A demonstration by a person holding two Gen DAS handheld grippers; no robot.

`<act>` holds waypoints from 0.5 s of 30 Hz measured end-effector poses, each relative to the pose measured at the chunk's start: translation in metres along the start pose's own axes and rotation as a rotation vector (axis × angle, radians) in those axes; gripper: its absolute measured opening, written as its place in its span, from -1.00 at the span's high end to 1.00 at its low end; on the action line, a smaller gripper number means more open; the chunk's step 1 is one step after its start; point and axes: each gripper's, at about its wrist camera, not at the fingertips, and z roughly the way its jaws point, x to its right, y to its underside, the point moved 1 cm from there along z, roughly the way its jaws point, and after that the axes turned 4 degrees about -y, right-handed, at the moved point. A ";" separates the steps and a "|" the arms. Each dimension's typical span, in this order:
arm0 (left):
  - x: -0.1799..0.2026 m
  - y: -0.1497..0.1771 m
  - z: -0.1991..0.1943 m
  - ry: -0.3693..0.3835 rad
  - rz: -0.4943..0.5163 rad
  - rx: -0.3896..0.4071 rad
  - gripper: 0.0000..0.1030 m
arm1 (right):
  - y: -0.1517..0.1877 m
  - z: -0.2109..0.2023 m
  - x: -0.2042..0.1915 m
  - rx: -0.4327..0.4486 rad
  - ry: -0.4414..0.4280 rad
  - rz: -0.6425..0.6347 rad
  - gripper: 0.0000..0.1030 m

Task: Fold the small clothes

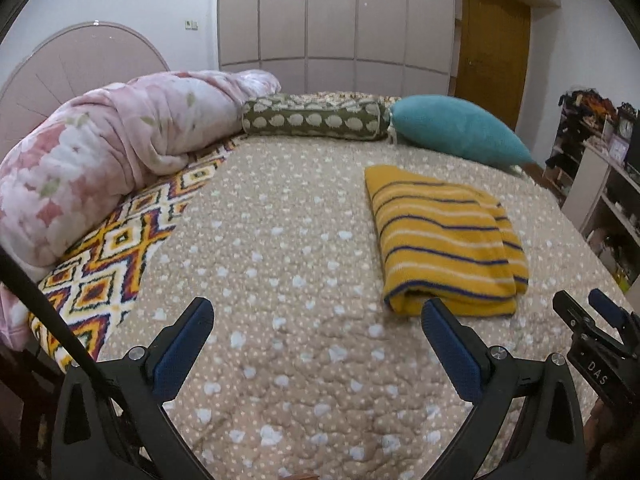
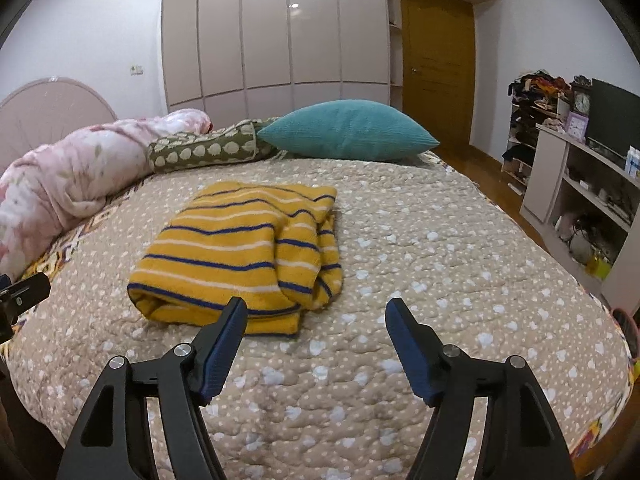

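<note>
The yellow striped top (image 2: 240,252) lies on the bed (image 2: 440,280), folded up into a thick, soft bundle. It sits near the middle of the bed, a bit toward the far edge where the pillows are, and nothing is holding it. The left hand-held gripper (image 1: 318,312) is spread wide with nothing between its blue pads (image 1: 182,344); its right tip shows just in front of the near edge of the top, and it is hard to say if it touches. The right hand-held gripper (image 2: 316,312) is spread wide too and holds nothing; it hangs over the near part of the bed, just in front of the top. The folding of this top looks done, or almost done. One side is a little lumpy, with a rolled bit sticking out, so it could use a small tidy. No other small clothes show on the bed, so it is hard to tell if more are left. At the far edge rest a teal pillow (image 2: 348,130), a green roll pillow (image 2: 204,150) and a pink blanket (image 2: 72,176).
</note>
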 end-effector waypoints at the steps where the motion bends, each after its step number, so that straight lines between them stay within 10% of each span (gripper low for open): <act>1: 0.000 0.002 0.002 0.002 0.000 -0.011 -1.00 | 0.001 0.002 -0.002 -0.009 -0.002 -0.008 -0.48; 15: 0.010 0.019 0.018 -0.001 0.046 -0.098 -1.00 | 0.013 0.020 -0.001 -0.082 -0.005 0.017 -0.48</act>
